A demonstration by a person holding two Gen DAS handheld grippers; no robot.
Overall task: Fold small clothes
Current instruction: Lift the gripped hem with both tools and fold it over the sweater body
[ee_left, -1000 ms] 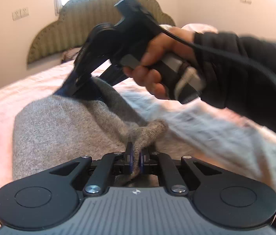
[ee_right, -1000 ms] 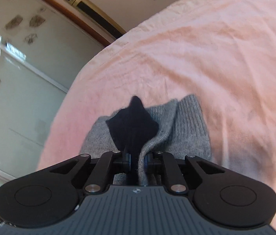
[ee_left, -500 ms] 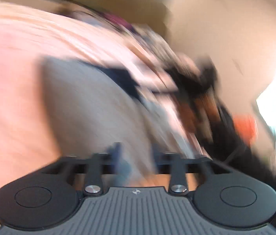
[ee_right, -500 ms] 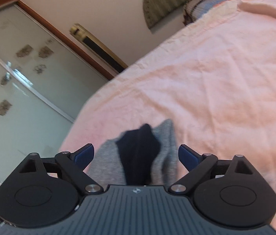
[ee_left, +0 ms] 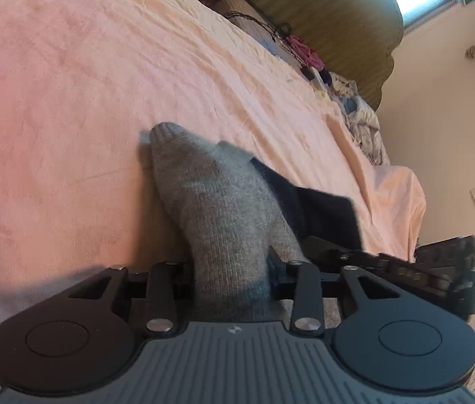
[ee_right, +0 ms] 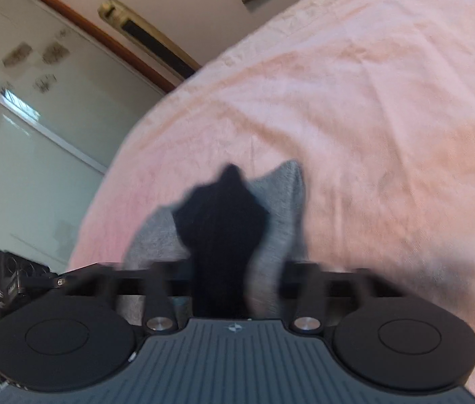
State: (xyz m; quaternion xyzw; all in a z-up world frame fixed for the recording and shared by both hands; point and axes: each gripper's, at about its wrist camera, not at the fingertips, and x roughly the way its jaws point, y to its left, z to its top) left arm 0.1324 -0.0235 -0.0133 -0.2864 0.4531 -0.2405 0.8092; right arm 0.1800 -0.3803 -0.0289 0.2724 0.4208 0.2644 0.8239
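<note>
A small grey knit garment with a black part lies bunched on the pink bedsheet. My left gripper is closing its jaws, and a thick fold of the grey knit fills the gap between them. To its right, the other gripper's black body shows at the garment's far side. In the blurred right wrist view, my right gripper is also closing its jaws, with the black part and a grey edge packed between them. Both sets of fingertips are hidden by cloth.
The pink sheet spreads wide around the garment. A green padded headboard and a pile of loose clothes sit at the bed's far end. Frosted sliding doors stand beyond the bed's edge.
Both grippers let go of the cloth, opened wide, and have closed in on thicker folds of it. The left gripper swung across and rolled, now viewing the garment from another side.
</note>
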